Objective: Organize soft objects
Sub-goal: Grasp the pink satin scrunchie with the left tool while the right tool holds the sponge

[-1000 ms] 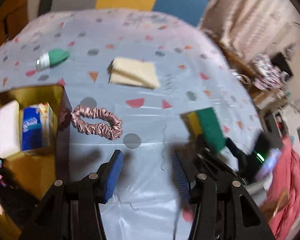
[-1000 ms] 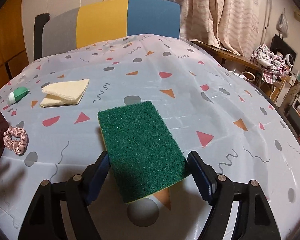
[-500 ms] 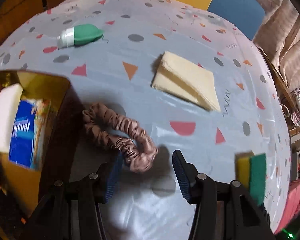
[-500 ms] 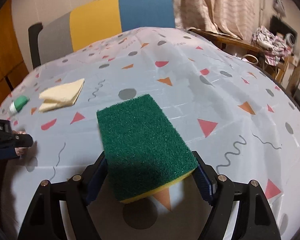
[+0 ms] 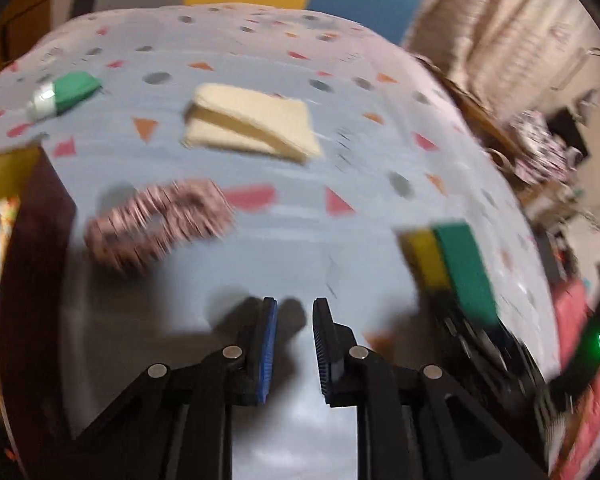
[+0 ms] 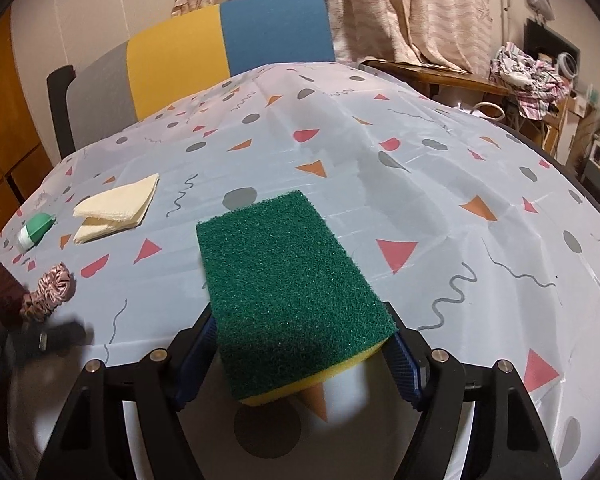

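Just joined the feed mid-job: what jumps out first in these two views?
The green-and-yellow sponge fills the right wrist view, clamped in the right gripper above the patterned tablecloth. In the blurred left view, the left gripper is nearly closed on nothing, the pink scrunchie lying ahead-left beside the brown box.

The left gripper (image 5: 294, 312) has matte black angular linkage arms joined by round silver pivot screws, and flat fingers (image 5: 269, 344) faced with ridged blue pads. The right gripper (image 6: 302, 354) is built alike: black arms with triangular cut-outs, silver screws, and blue ribbed pads (image 6: 400, 364).
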The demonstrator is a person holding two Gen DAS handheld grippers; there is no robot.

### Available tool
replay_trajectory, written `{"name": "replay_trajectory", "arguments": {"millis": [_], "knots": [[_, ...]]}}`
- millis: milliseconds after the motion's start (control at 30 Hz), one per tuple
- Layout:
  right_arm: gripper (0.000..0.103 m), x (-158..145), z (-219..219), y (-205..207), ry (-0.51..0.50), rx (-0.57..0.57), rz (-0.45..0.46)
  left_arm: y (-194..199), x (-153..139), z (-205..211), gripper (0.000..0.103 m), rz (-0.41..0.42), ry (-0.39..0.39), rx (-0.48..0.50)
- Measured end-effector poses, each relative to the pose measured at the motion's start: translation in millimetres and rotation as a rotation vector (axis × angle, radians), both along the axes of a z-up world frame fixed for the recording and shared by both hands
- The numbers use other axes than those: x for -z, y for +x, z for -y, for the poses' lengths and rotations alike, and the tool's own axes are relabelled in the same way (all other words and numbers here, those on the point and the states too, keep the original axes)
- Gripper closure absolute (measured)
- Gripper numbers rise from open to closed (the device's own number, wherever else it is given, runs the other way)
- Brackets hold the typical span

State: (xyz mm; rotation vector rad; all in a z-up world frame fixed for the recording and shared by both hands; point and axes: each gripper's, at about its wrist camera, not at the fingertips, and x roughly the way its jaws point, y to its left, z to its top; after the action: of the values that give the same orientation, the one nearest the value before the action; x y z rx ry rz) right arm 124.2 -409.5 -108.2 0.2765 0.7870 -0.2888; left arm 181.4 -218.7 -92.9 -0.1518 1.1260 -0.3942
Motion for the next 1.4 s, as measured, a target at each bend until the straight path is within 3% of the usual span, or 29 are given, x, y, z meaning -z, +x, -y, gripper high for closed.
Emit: {"name": "replay_trajectory", "arguments": {"millis": [133,200,267,433,533,567,667,767,800,833,867,933,1000,1067,1233,1300,1367,1400], "knots": [[0.027,0.1,1.5,-0.8,0.003,0.008,0.002,-22.9,2.7,-12.4,0.086,-0.029,-0.033,0.03],[0.027,0.0,1.0,0.0,0.001,0.009,0.001,-25.1,-0.3,-17.7,0.078,-0.028,-0.043,0.015],[0.027,0.0,1.2,-0.4,0.004,0.01,0.004,-23.6,-5.8,-24.7,0.059,-0.019,-0.056,-0.016],[0.027,-0.1,2.6,-1.2,0.011,0.015,0.009,-2.4,-11.4,-23.2,0.046,-0.016,-0.013,-0.103],[0.027,-0.1,3.5,-1.7,0.016,0.016,0.012,18.0,-15.4,-15.7,0.041,0.01,0.063,-0.136],[0.027,-0.1,3.7,-1.9,0.018,0.016,0.014,26.6,-18.3,-7.9,0.041,0.033,0.128,-0.12],[0.027,0.0,4.4,-2.0,0.022,0.017,0.016,46.8,-22.4,5.8,0.038,0.084,0.23,-0.077],[0.027,0.0,4.5,-2.0,0.021,0.017,0.016,66.4,-12.8,11.3,0.04,0.068,0.322,-0.051],[0.027,-0.1,4.5,-2.3,0.021,0.017,0.016,69.9,-7.5,10.2,0.042,0.05,0.32,-0.032],[0.027,0.0,4.6,-2.4,0.022,0.018,0.017,70.9,-2.6,8.0,0.057,0.032,0.302,-0.02],[0.027,0.2,4.9,-2.7,0.024,0.018,0.019,70.1,1.8,6.5,0.065,0.01,0.271,-0.012],[0.027,0.1,5.6,-3.2,0.03,0.019,0.023,60.8,0.5,6.0,0.065,0.013,0.191,0.019],[0.027,0.1,6.2,-3.4,0.033,0.02,0.024,48.3,-0.7,12.9,0.065,-0.034,0.04,0.12],[0.027,0.0,6.2,-3.4,0.034,0.021,0.024,34.9,-8.7,19.2,0.065,-0.03,-0.026,0.188],[0.027,-0.2,7.5,-3.9,0.039,0.022,0.028,28.9,-29.6,11.8,0.055,0.043,-0.012,0.169],[0.027,-0.1,7.1,-3.6,0.037,0.023,0.027,34.5,-28.7,10.9,0.047,0.052,0.044,0.162],[0.027,-0.2,7.2,-3.8,0.038,0.023,0.028,38.5,-24.1,11.0,0.031,0.038,0.085,0.162],[0.027,-0.2,7.3,-3.7,0.039,0.023,0.028,39.9,-17.4,15.3,0.031,0.014,0.094,0.177]]}}
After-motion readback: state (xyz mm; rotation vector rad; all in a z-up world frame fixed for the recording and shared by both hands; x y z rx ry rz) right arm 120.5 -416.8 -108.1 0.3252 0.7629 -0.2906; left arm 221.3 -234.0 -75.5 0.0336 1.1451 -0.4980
